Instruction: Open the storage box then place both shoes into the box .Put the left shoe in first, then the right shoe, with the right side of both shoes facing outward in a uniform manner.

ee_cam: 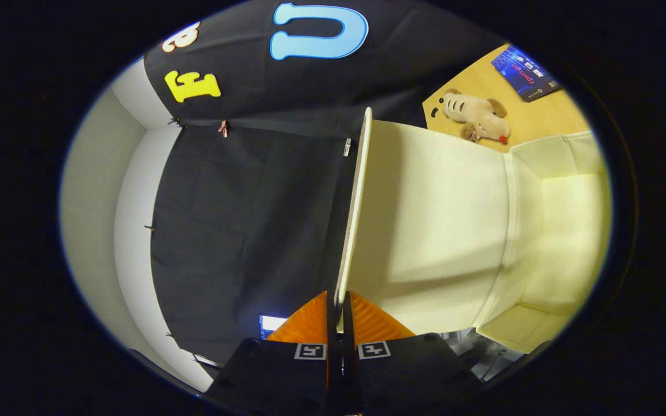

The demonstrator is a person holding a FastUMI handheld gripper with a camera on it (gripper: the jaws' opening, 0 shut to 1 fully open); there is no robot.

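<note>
Gripper (pixel 340 309) pinched tight on the lid (pixel 354 214) edge, lid swung open ahead of the fingers, box (pixel 564 231) beyond it partly cut off, its inside hard to read.

Gripper (pixel 340 306) fingers pinched tight on the edge of the storage box lid (pixel 354 214), no gap between them. The lid panel runs straight ahead of the fingertips, blocking a direct forward path. On one side of the lid the box interior (pixel 564 231) is open and unobstructed, bounded by pale walls. On the other side, free air up to the black cloth wall (pixel 240 219). Beyond the box, a plush toy (pixel 479 117) and a blue card (pixel 526 73) occupy the wooden table (pixel 547 115).
</note>
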